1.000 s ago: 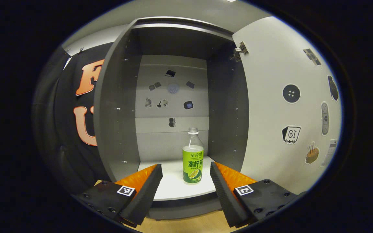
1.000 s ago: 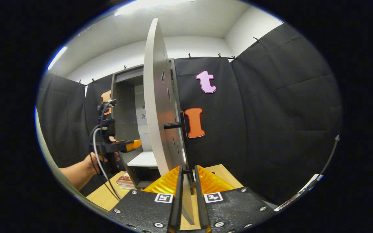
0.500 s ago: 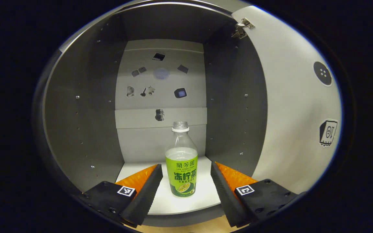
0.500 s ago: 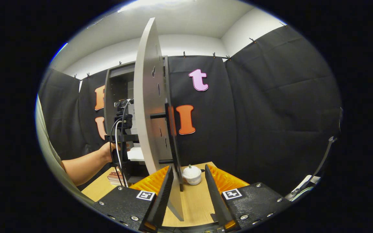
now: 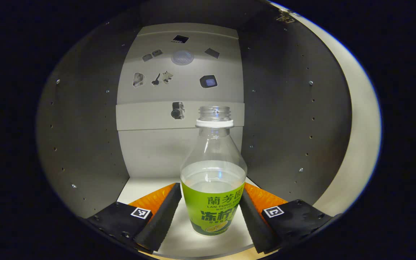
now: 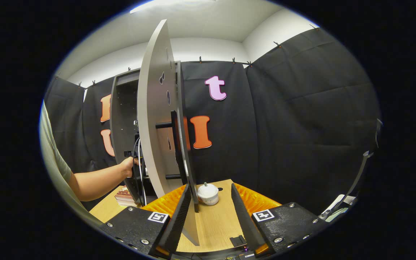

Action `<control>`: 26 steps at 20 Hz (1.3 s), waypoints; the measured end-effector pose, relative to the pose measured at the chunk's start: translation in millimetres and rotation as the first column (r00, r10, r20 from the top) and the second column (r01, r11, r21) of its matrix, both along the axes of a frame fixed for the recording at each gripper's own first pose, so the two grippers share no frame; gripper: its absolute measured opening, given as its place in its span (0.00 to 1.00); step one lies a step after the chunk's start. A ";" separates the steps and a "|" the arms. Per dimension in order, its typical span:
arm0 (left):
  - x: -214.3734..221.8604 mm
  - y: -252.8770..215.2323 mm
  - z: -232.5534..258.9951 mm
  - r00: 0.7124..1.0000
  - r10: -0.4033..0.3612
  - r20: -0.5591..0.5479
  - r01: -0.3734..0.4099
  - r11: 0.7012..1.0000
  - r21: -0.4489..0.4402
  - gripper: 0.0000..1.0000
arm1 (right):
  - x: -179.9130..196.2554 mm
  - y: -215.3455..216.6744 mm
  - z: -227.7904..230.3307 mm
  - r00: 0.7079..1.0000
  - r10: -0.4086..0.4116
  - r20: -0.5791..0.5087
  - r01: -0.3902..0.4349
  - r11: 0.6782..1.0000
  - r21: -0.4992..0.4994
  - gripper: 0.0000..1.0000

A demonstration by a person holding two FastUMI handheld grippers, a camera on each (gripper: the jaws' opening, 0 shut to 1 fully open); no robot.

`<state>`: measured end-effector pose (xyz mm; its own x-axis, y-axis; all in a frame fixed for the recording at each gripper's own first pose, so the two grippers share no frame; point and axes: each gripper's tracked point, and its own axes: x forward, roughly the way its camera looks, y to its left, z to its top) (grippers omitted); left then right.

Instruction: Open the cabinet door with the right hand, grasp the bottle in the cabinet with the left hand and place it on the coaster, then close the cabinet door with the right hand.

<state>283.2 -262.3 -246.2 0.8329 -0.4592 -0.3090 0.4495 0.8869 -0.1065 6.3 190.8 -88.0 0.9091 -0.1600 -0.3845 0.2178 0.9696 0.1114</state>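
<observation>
Bottle (image 5: 213, 195): we see it upright on the cabinet floor (image 5: 146, 182), between our left gripper (image 5: 209, 213) fingers.
Left gripper: spread, not yet clamped.
Right gripper (image 6: 208, 216): released, straddling the cabinet door (image 6: 155, 119) edge.
Risk: we could tip the bottle if one finger touches first.
</observation>
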 end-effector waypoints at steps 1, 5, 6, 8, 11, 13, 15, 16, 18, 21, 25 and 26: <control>3.3 0.1 1.7 1.000 -0.001 0.003 0.001 1.000 -0.002 0.98 | 0.1 0.7 -2.4 1.000 -0.002 -0.001 0.002 1.000 0.013 0.70; 2.4 7.1 5.8 1.000 0.004 0.023 -0.005 0.999 0.041 0.82 | 8.0 -0.2 -12.9 1.000 -0.007 0.012 0.006 0.998 0.061 0.70; 0.8 9.7 9.1 0.999 0.009 0.036 -0.010 0.999 0.043 0.81 | 8.8 -1.6 -12.1 1.000 -0.012 0.024 0.010 0.997 0.082 0.70; -6.7 20.5 17.7 0.997 0.024 0.070 -0.028 0.998 0.053 0.79 | 12.1 3.4 -15.7 0.999 -0.001 0.039 -0.004 0.990 0.139 0.70; -24.5 39.9 31.4 0.994 0.046 0.102 -0.052 0.997 0.052 0.79 | 18.5 3.5 -26.3 0.999 0.019 0.041 -0.025 0.986 0.164 0.72; -40.1 57.4 37.6 0.992 0.069 0.110 -0.074 0.996 0.044 0.79 | 20.9 6.6 -29.8 0.998 0.050 0.045 -0.057 0.983 0.174 0.74; -57.1 76.0 42.3 0.989 0.097 0.108 -0.101 0.995 0.027 0.77 | 24.0 8.3 -33.2 0.996 0.082 0.043 -0.088 0.980 0.179 0.74; -65.0 86.5 45.7 0.987 0.114 0.113 -0.117 0.993 0.018 0.79 | 25.0 8.1 -34.6 0.994 0.098 0.043 -0.105 0.978 0.179 0.74; -78.9 109.7 54.0 0.976 0.155 0.150 -0.158 0.987 0.010 0.79 | 25.0 8.6 -34.8 0.991 0.122 0.050 -0.129 0.974 0.188 0.65; -103.6 145.1 57.0 0.963 0.203 0.176 -0.211 0.977 0.026 0.78 | 27.2 9.5 -34.6 0.988 0.142 0.067 -0.153 0.962 0.224 0.76; -128.5 187.8 58.8 0.953 0.239 0.187 -0.248 0.968 0.027 0.80 | 26.4 10.9 -35.1 0.988 0.144 0.053 -0.152 0.962 0.225 0.76; -133.5 200.1 58.7 0.950 0.244 0.195 -0.252 0.967 0.022 0.81 | 25.2 12.6 -31.8 0.989 0.135 0.053 -0.144 0.966 0.214 0.76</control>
